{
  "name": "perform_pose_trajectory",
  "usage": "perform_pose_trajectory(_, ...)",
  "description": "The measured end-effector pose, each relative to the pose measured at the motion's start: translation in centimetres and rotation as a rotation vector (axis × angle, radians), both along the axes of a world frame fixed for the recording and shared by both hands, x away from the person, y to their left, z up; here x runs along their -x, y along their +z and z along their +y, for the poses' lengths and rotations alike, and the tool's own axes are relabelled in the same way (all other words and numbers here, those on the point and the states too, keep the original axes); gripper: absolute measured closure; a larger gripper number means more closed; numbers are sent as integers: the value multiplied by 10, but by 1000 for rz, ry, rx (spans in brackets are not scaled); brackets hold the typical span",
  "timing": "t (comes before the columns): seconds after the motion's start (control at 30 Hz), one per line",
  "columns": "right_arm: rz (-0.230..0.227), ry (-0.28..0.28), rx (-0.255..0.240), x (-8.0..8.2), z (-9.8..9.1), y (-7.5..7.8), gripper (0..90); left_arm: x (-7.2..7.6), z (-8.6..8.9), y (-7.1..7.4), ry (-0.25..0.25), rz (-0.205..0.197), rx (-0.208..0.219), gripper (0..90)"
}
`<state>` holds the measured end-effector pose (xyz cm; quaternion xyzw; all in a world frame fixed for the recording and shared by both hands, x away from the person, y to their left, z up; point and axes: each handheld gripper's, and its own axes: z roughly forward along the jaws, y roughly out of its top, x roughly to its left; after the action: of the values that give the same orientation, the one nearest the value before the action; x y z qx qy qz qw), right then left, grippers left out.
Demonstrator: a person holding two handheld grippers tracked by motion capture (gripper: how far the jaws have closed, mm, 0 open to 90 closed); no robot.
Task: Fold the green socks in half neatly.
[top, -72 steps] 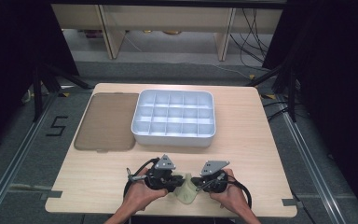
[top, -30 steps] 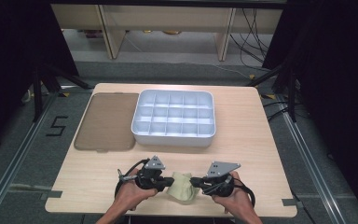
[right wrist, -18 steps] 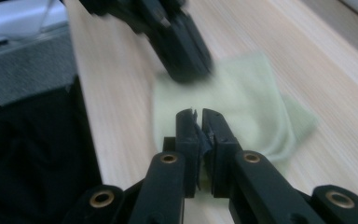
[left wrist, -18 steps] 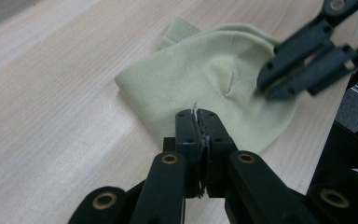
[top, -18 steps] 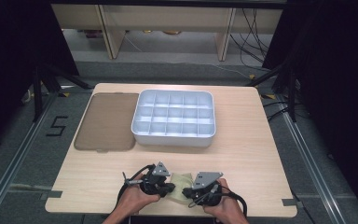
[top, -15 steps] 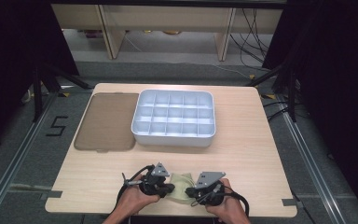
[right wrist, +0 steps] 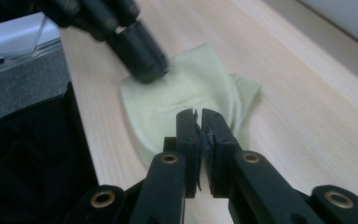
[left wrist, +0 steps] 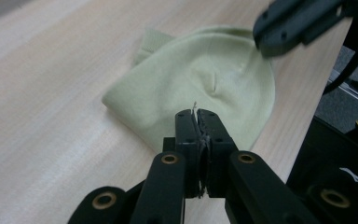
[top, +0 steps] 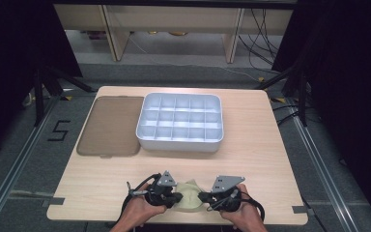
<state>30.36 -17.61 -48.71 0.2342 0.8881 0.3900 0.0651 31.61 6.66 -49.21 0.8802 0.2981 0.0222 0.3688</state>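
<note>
Pale green cloth (top: 189, 194) lay crumpled at the near edge of the table (top: 251, 154), between your two hands, where a second before it had stood puffed up taller between them. From the high view, you had brought the left gripper (top: 173, 198) and the right gripper (top: 204, 197) lower and closer in, which I judged to be the cloth being pressed down or gathered for a fold.

From the left gripper view, your jaws were clenched together over the cloth's near edge, with only a thread of fabric between them; whether they truly pinched it I could not tell.

From the right gripper view, the jaws stood nearly closed on the cloth's hem.

Light wood grain covered the tabletop; a white compartment tray (top: 179, 140) and a flat brown lid (top: 110, 126) sat well apart from the cloth, towards the far side. Around the table, dark curtains hung, with cables on a grey floor.
</note>
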Motion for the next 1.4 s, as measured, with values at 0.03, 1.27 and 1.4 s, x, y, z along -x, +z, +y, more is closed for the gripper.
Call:
perform_pose_trajectory(0.03,-3,8,7,0,1,-2,861,-1,0,2,0,-5,3,868)
perform_pose_trajectory(1.27,10,-95,4,-31,-4,-12,864,-35,0,-8,75,-28,15,857)
perform_pose_trajectory(1.4,12,-98,-12,-30,-10,-13,862,-36,0,-10,74,-33,7,860)
